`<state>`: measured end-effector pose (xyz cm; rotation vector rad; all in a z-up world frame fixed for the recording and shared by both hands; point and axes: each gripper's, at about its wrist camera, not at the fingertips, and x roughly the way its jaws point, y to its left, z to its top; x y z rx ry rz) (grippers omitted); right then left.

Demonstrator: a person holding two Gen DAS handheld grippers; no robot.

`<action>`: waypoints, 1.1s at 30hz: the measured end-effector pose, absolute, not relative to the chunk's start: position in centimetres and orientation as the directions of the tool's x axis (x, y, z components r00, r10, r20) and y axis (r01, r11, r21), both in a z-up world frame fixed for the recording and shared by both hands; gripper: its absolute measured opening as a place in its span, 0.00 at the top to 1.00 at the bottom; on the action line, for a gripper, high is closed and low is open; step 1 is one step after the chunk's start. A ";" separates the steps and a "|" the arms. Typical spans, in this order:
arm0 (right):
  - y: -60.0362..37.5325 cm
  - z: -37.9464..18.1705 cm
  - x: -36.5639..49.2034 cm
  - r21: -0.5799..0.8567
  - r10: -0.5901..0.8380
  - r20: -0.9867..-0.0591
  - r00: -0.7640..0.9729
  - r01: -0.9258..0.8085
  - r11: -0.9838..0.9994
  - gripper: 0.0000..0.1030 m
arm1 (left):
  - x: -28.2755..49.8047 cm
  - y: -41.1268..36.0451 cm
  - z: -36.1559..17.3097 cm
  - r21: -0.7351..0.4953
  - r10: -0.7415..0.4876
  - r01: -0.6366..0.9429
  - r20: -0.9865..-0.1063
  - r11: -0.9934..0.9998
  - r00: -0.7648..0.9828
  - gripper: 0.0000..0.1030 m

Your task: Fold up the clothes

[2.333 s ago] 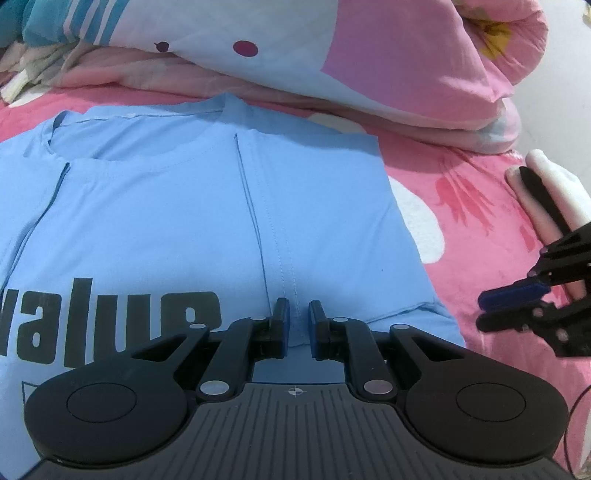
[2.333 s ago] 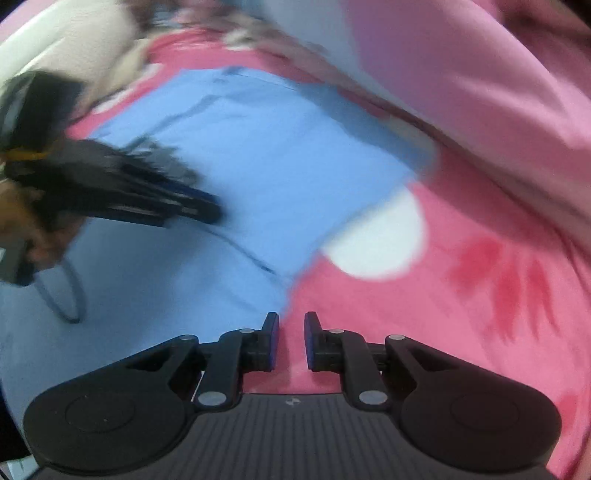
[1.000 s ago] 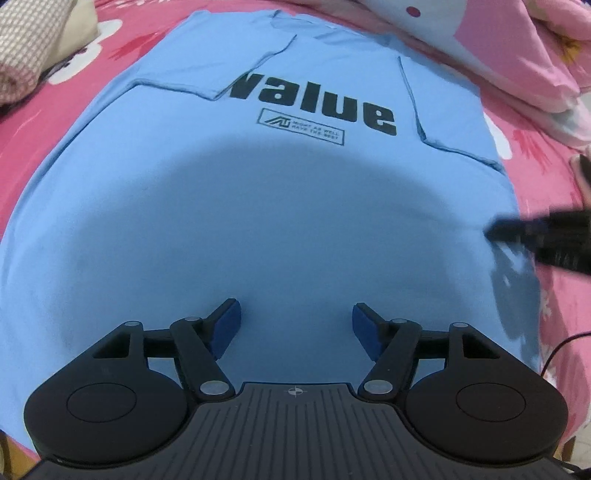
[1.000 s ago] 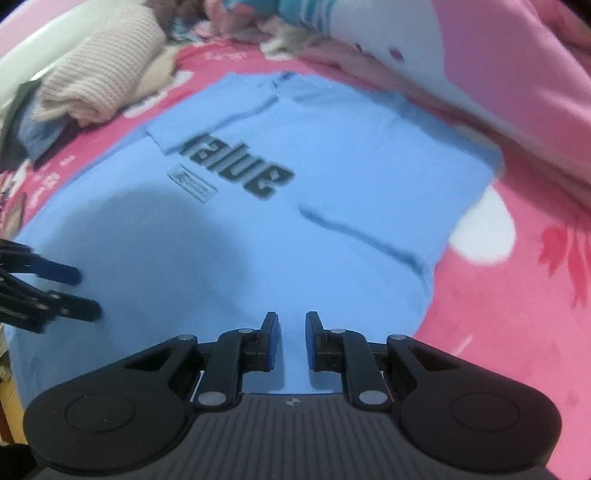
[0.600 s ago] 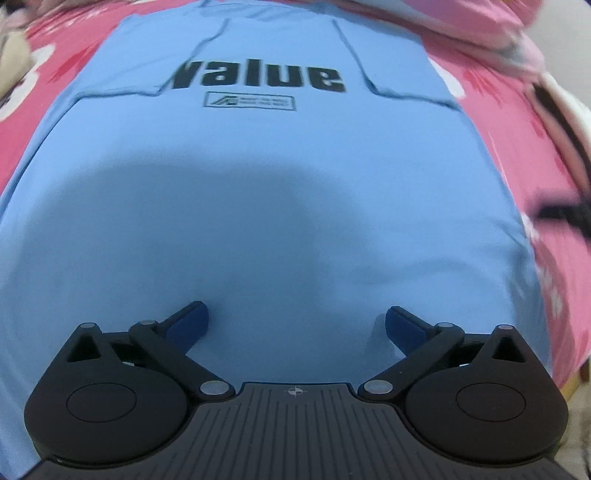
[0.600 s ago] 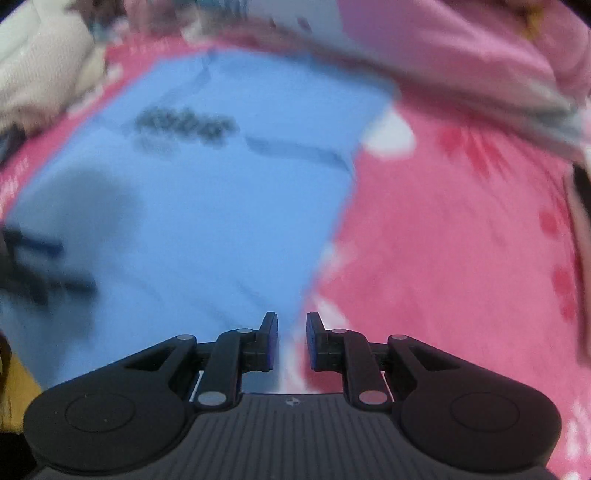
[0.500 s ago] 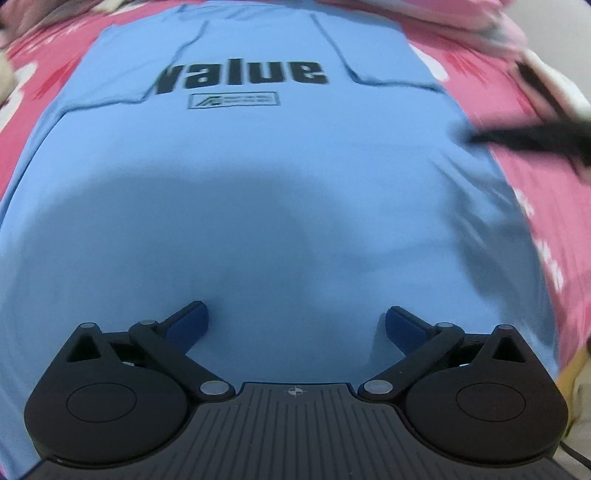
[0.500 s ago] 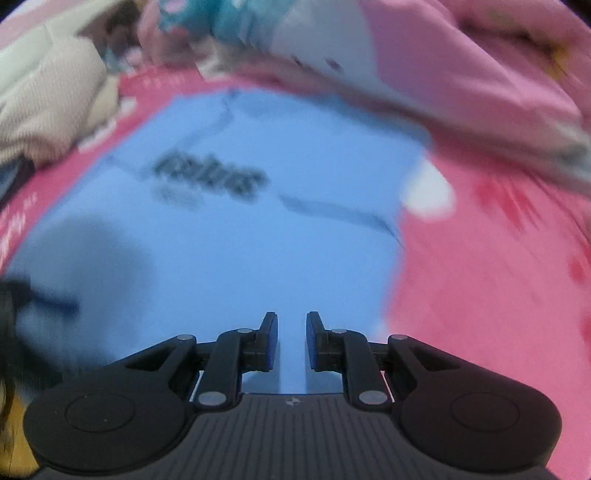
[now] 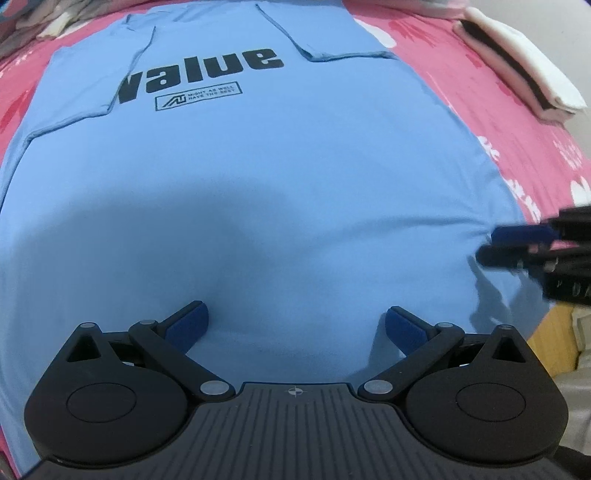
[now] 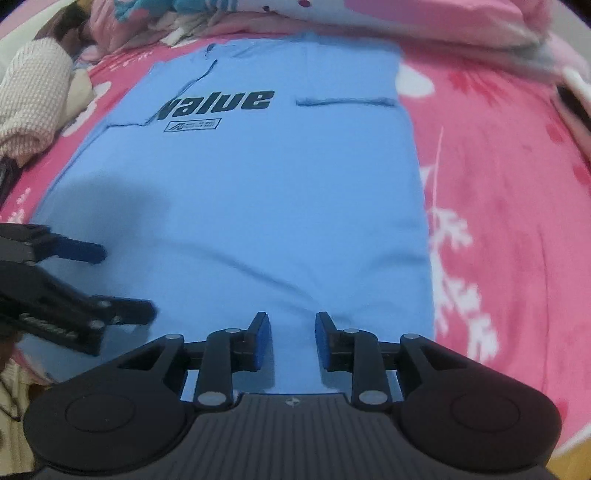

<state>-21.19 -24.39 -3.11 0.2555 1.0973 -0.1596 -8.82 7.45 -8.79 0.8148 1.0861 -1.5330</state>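
A light blue T-shirt (image 9: 258, 166) with a black "value" print lies flat on the pink bedsheet (image 10: 498, 184), both sleeves folded in over the chest. My left gripper (image 9: 295, 317) hovers over the lower part of the shirt with its jaws spread wide and nothing between them. It shows at the left edge of the right wrist view as the left gripper (image 10: 123, 282). My right gripper (image 10: 290, 325) is over the T-shirt (image 10: 277, 184) near its bottom right. Its jaws are opening, a small gap between the pads, only flat cloth beneath. The right gripper (image 9: 493, 244) also shows at the shirt's right edge.
A folded white and black stack (image 9: 517, 62) lies on the sheet at the far right. A knitted beige garment (image 10: 33, 99) is heaped at the left. A pink and white quilt (image 10: 406, 14) runs along the back. The bed's edge (image 9: 554, 332) drops off at the lower right.
The left gripper's jaws have spread wide and its view has rolled. The right gripper has swept across to the shirt's lower right part, and its jaws have parted a little.
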 end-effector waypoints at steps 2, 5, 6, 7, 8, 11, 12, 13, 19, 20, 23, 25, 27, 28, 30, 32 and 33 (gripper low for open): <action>-24.6 -2.8 -19.5 0.126 -0.020 -0.868 0.496 0.259 0.958 0.71 | -8.9 7.6 -8.8 -0.228 -0.353 0.971 -0.905 -0.068 -0.237 0.00; -25.0 -4.3 -16.8 0.144 -0.013 -0.857 0.515 0.262 0.954 0.71 | -9.1 8.0 -8.7 -0.210 -0.349 0.971 -0.907 -0.115 -0.237 0.00; -24.8 -4.9 -17.1 0.141 -0.014 -0.862 0.508 0.266 0.954 0.71 | -9.3 8.1 -8.7 -0.200 -0.346 0.971 -0.909 -0.130 -0.234 0.00; -24.7 -5.5 -17.5 0.139 -0.015 -0.866 0.499 0.270 0.953 0.71 | -9.4 8.1 -8.7 -0.192 -0.342 0.971 -0.912 -0.139 -0.229 0.00; -24.0 -5.4 -18.9 0.128 -0.023 -0.868 0.497 0.267 0.955 0.71 | -9.4 8.2 -8.7 -0.186 -0.337 0.972 -0.914 -0.145 -0.225 0.00; -22.4 -4.7 -23.1 0.112 -0.016 -0.900 0.435 0.266 0.958 0.71 | -9.0 8.9 -8.7 -0.202 -0.329 0.973 -0.916 -0.113 -0.228 0.00; -21.9 -4.5 -24.4 0.110 -0.007 -0.916 0.402 0.267 0.957 0.71 | -8.9 9.1 -8.6 -0.207 -0.327 0.973 -0.917 -0.103 -0.230 0.00; -22.0 -4.1 -24.5 0.108 -0.007 -0.919 0.394 0.268 0.957 0.71 | -8.8 9.4 -8.7 -0.209 -0.324 0.973 -0.917 -0.101 -0.231 0.00; -22.6 -2.1 -19.8 0.142 0.001 -0.870 0.494 0.248 0.958 0.71 | -8.2 10.7 -8.7 -0.217 -0.305 0.973 -0.924 -0.079 -0.231 0.00; -22.5 -2.4 -18.0 0.152 0.010 -0.858 0.513 0.235 0.960 0.71 | -8.1 11.0 -8.8 -0.217 -0.300 0.974 -0.926 -0.073 -0.229 0.00; -21.2 -4.4 -16.7 0.149 0.030 -0.878 0.477 0.214 0.965 0.71 | -7.8 11.9 -8.7 -0.209 -0.284 0.976 -0.934 -0.059 -0.217 0.00; -19.9 -4.2 -19.2 0.138 0.043 -0.901 0.432 0.192 0.972 0.71 | -7.4 12.6 -8.8 -0.213 -0.276 0.976 -0.937 -0.043 -0.216 0.00; -18.6 -4.0 -21.8 0.128 0.054 -0.921 0.385 0.169 0.977 0.71 | -7.1 13.4 -8.8 -0.218 -0.272 0.976 -0.937 -0.030 -0.218 0.00; -18.0 -3.8 -23.2 0.123 0.059 -0.931 0.361 0.157 0.980 0.71 | -7.0 13.7 -8.8 -0.220 -0.272 0.975 -0.937 -0.029 -0.220 0.00; -17.8 -2.9 -23.1 0.123 0.066 -0.933 0.353 0.143 0.982 0.71 | -6.7 14.5 -8.8 -0.220 -0.269 0.975 -0.938 -0.031 -0.220 0.00; -17.7 -2.1 -21.4 0.113 0.055 -0.914 0.401 0.121 0.986 0.71 | -6.4 15.2 -8.8 -0.218 -0.266 0.975 -0.939 -0.034 -0.219 0.00; -17.5 -2.0 -19.6 0.108 0.052 -0.895 0.442 0.104 0.989 0.71 | -6.3 15.4 -8.8 -0.218 -0.264 0.975 -0.939 -0.036 -0.219 0.00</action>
